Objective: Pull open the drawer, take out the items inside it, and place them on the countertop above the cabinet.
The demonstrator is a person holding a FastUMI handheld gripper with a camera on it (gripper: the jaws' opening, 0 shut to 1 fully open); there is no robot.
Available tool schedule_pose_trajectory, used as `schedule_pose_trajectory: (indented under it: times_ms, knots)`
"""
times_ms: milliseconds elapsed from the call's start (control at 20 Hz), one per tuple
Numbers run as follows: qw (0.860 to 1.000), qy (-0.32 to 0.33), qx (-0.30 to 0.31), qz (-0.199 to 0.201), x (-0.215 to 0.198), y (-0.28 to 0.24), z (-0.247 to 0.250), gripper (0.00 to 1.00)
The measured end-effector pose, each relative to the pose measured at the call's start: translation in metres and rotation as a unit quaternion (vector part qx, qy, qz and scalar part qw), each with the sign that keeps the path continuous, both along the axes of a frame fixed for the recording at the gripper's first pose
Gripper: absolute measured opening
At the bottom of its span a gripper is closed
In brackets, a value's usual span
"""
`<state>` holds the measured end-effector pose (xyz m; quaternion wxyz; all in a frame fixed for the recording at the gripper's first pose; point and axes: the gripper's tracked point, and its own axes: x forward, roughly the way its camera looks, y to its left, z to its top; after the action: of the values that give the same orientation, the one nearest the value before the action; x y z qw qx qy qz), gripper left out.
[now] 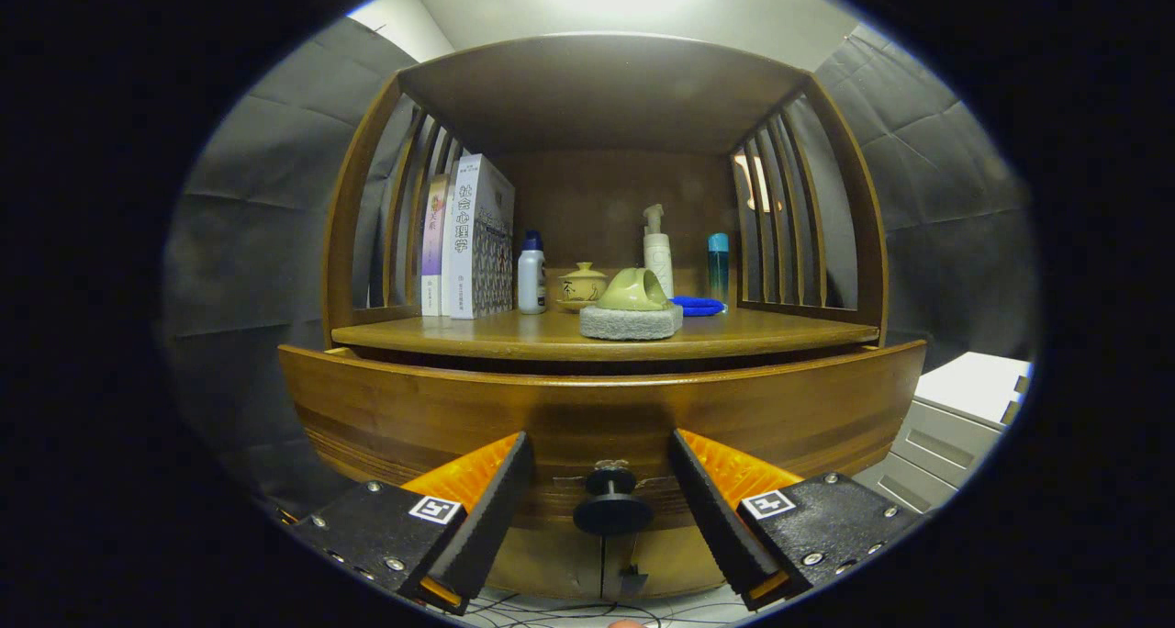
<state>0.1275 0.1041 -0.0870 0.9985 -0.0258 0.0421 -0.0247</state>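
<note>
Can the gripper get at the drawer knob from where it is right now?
Probably yes. The gripper is open, with the black drawer knob sitting between its two fingers and touching neither. Nothing lies between the fingers and the knob on the wooden drawer front, so closing should catch it.

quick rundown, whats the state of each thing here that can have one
tongs: open, fingers either side of the drawer knob, not touching it
drawer knob: free, between the fingers
drawer: front stands a little out from the cabinet
books: upright, side by side on the countertop
white bottle: upright, capped
lidded cup: lid on
pump bottle: upright
</note>
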Motion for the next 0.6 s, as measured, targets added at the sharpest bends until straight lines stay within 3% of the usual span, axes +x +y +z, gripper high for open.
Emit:
schedule_pose_trajectory:
  times_ms: [600]
  knots:
    - [1.000, -0.003, 0.000, -0.005, 0.041, 0.000, 0.000, 0.95]
